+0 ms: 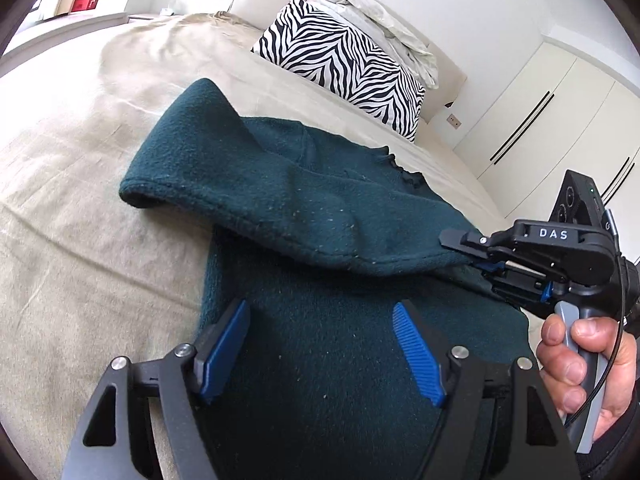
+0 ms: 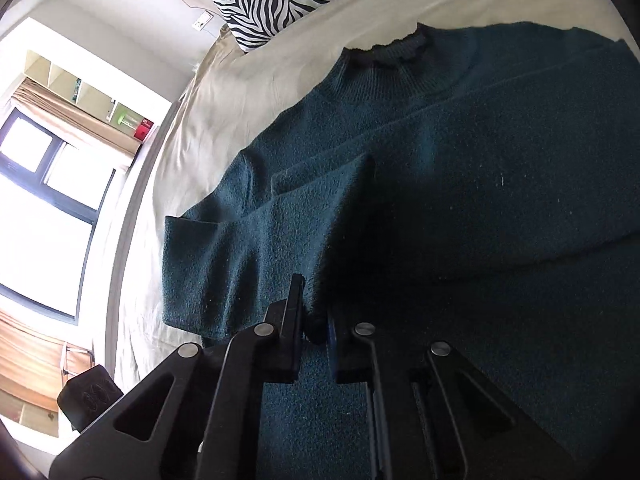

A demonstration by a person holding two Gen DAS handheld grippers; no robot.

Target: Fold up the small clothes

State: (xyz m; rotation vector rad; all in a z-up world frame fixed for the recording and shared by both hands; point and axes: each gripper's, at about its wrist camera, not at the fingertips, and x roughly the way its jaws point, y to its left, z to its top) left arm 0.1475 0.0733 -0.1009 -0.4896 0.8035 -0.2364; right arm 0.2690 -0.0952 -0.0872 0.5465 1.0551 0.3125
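The sweater (image 1: 320, 216) was dark teal fleece-like cloth, matt and nubby, flecked with pale lint, its collar (image 2: 394, 50) a frilled rib knit. The bedspread (image 1: 80, 200) under it was beige woven cloth, matt and faintly creased. The pillow (image 1: 340, 64) near the head edge wore smooth zebra-print fabric. The left gripper (image 1: 320, 344) was matt black plastic with ridged blue rubbery pads (image 1: 416, 352) and shiny metal pins.

A bed (image 1: 80, 184) covered with a beige sheet carries a dark green sweater (image 1: 320, 208), spread flat with one sleeve folded across its body. A zebra-striped pillow (image 1: 340, 60) lies near the headboard, apparently on paler bedding.
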